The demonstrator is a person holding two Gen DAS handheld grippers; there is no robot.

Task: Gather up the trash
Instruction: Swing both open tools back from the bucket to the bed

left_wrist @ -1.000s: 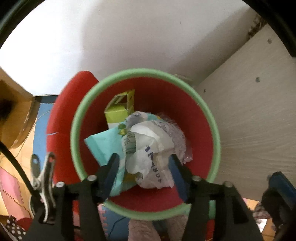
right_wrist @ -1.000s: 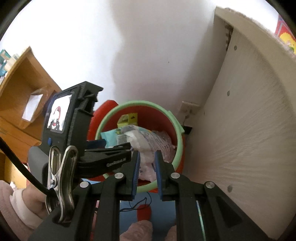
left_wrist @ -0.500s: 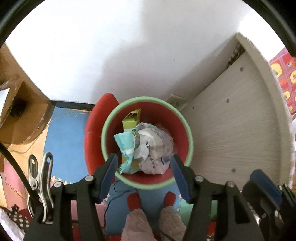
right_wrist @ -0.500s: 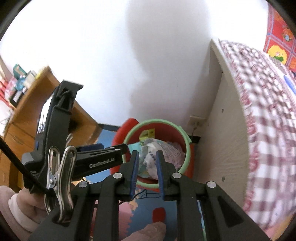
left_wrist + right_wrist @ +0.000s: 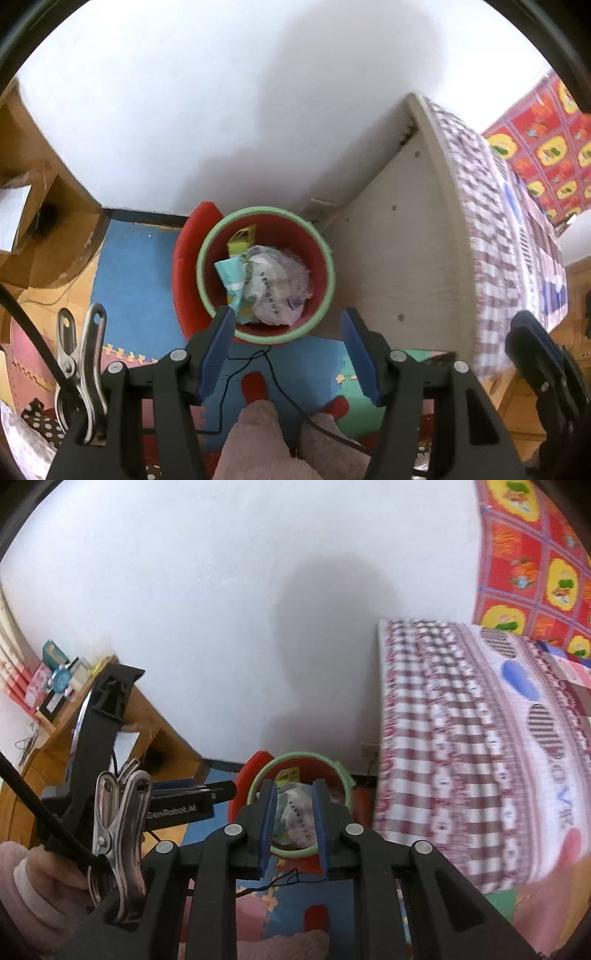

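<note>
Left tool (image 5: 288, 350) open wide, nothing between its blue pads; right tool (image 5: 293, 825) narrowly parted, empty too. Beyond both, at frame centre, round red plastic bin with green rim (image 5: 207, 236), standing on blue foam floor mat (image 5: 136, 266), filled with crumpled white wrapper (image 5: 275, 284), teal packet (image 5: 231, 275), yellow-green carton (image 5: 242, 236). Right of frame: checked bed cover (image 5: 461, 738)

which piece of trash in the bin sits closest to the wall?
The yellow-green carton. It stands against the bin's far side, toward the wall; the teal wrapper and crumpled white wrapper lie nearer the camera.
</note>
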